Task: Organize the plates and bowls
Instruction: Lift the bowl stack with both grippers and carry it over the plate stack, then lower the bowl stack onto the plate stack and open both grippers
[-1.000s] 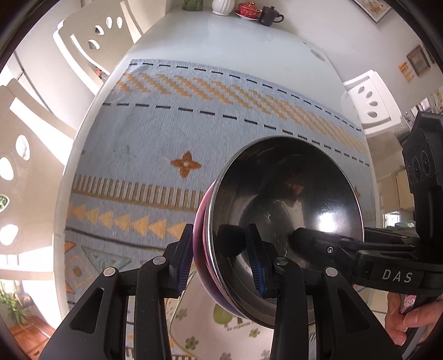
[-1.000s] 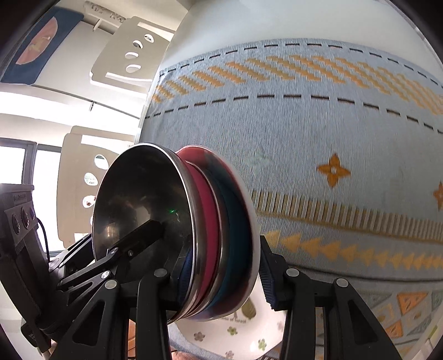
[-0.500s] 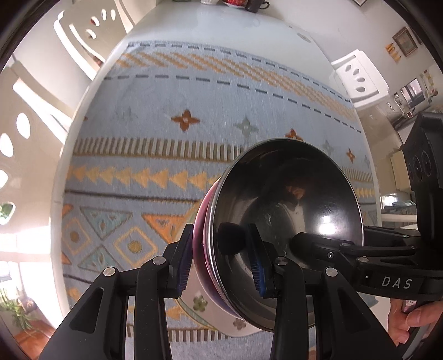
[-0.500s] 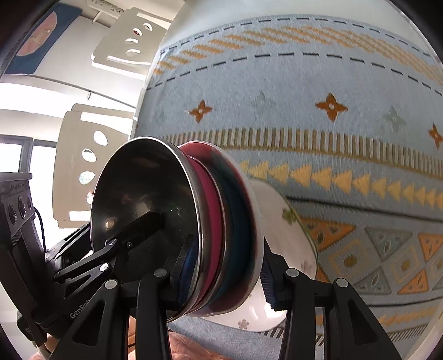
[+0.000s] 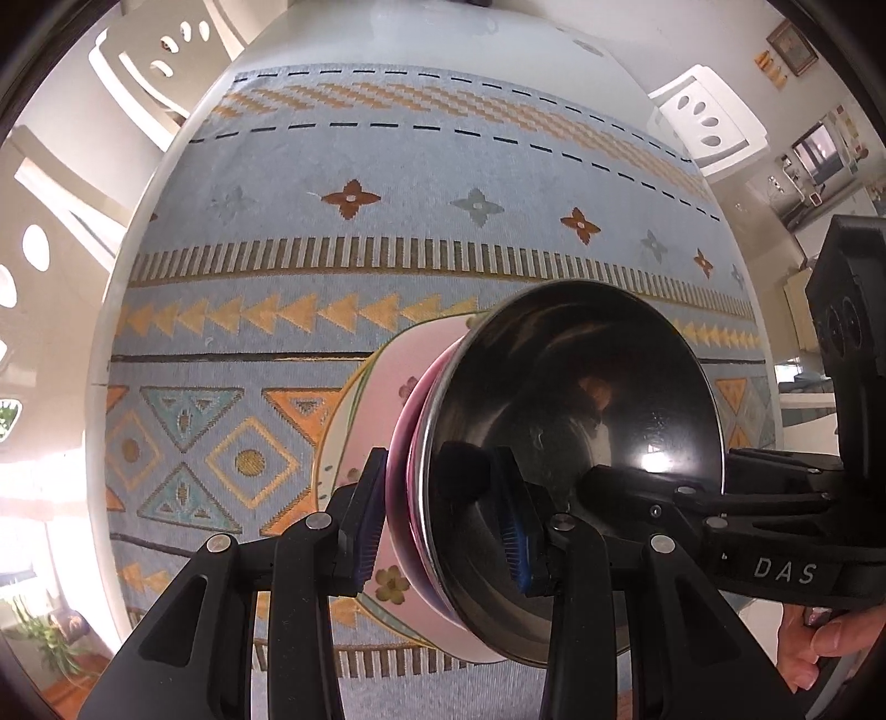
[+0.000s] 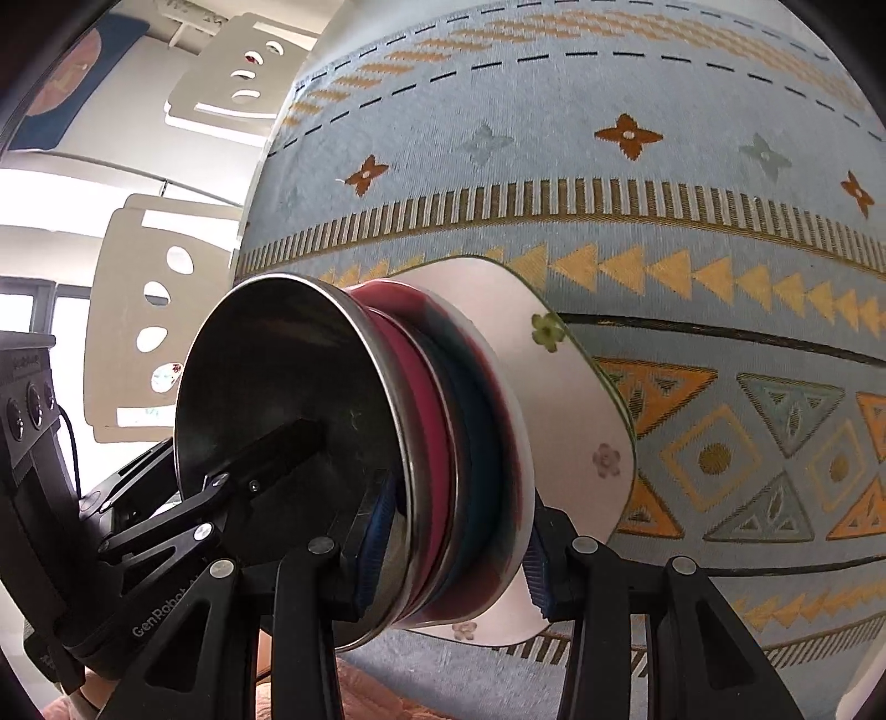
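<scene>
A stack of bowls is held on edge between both grippers: a steel bowl (image 5: 581, 443) (image 6: 288, 421) on the near side, a red one (image 6: 410, 387) and a dark teal one (image 6: 476, 443) behind. My left gripper (image 5: 443, 520) is shut on the stack's rim. My right gripper (image 6: 454, 559) is shut on the opposite rim. A white square plate with small flowers (image 5: 382, 382) (image 6: 559, 399) lies on the tablecloth right behind the stack; whether they touch is hidden.
The patterned blue and orange tablecloth (image 5: 354, 288) covers a white oval table (image 5: 421, 33). White chairs stand at the left (image 6: 149, 310) and far right (image 5: 703, 127). A hand (image 5: 819, 637) holds the right gripper's handle.
Both grippers have carried the bowl stack back toward the near side of the table and lower. The flowered plate has come into view behind the stack.
</scene>
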A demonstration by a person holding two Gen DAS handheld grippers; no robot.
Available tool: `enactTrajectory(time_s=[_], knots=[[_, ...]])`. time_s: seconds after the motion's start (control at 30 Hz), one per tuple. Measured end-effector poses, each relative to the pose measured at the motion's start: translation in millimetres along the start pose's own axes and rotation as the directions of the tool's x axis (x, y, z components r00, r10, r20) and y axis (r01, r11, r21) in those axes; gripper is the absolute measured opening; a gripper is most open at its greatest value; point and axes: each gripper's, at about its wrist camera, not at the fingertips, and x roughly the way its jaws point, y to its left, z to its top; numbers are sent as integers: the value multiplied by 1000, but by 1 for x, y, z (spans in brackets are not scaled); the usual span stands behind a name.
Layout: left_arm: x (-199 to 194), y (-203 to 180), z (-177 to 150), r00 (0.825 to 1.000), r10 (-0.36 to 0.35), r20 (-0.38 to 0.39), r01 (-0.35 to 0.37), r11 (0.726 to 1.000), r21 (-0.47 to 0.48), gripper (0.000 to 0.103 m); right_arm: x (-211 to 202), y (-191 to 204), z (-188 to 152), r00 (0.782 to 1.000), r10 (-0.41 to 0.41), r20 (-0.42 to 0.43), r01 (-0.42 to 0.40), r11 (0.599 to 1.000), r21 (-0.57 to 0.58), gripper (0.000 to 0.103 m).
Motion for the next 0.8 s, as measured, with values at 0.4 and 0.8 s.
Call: enactTrajectory(time_s=[0.4,0.8], knots=[[-9,-9,-8,998,61,4,-61,998,26,62,-17,13,-21,991,-114,69,118,991,-57,42],[-24,2,-14,989,144,19,-145,989,35,100,-49,46,-52,948,-233,219,277,940,-200,56]])
